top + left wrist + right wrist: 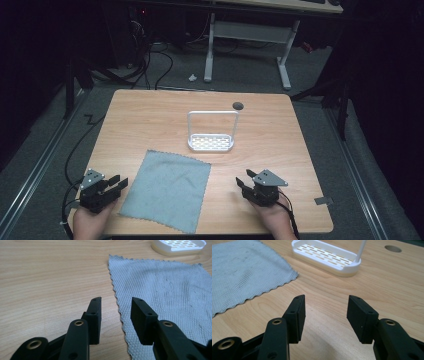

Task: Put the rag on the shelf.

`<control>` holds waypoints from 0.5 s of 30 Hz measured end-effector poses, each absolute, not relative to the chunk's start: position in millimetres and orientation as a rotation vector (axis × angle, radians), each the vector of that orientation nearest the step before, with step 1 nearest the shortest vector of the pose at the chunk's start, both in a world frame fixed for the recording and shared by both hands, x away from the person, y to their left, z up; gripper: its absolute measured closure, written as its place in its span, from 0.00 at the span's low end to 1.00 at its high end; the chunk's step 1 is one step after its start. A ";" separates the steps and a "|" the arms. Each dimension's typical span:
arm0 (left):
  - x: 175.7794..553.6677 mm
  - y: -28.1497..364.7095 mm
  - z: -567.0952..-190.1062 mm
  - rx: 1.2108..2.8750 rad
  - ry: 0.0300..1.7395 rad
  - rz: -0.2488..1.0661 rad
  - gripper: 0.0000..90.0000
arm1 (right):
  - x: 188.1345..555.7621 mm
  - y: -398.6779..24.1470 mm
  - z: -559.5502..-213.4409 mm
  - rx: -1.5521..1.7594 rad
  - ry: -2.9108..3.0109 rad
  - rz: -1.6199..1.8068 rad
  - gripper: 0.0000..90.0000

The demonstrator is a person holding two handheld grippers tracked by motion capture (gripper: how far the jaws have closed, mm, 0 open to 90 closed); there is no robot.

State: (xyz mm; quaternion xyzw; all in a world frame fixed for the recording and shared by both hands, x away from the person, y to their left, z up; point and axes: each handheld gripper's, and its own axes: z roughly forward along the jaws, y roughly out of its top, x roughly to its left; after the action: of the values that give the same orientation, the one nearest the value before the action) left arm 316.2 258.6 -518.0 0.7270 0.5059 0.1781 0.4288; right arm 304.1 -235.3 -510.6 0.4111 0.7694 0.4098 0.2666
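Cloth: grey woven cloth [166,190] with scalloped edges is lying flat and spread out on the near half of the wooden table [150,115], between the two grippers, its near corner reaching close to the table's front edge.
Rack: white plastic rack [211,142] with a slotted base and a tall hoop handle is standing upright near the table's middle, just beyond the cloth's far edge and apart from it.
Left gripper: left gripper [116,307] is sitting low at the table's near left corner, held in a hand [91,221]; its jaws are standing apart with nothing between them, and they are pointing at the cloth's left edge, one jaw over bare wood and the other over the fabric.
Right gripper: right gripper [326,306] is sitting low at the near right, to the right of the cloth and clear of it; its jaws are spread wide and empty over bare wood, and they are facing toward the rack.
Table hole: round dark hole [238,105] is showing in the tabletop beyond the rack's right side.
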 end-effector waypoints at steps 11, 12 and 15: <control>315.3 260.4 -520.2 1.831 1.245 0.419 0.69 | 303.4 -230.0 -514.0 1.084 2.123 1.088 0.56; 315.2 260.5 -520.1 1.829 1.243 0.419 0.70 | 303.3 -229.3 -514.4 1.078 2.128 1.088 0.56; 315.1 260.5 -520.3 1.837 1.239 0.418 0.70 | 303.0 -228.1 -514.9 1.074 2.146 1.095 0.57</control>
State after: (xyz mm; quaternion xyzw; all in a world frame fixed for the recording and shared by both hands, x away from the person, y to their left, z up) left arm 315.1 260.5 -520.3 0.7359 0.4962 0.1675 0.4292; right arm 303.0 -228.1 -514.9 0.3944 0.7878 0.4020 0.2495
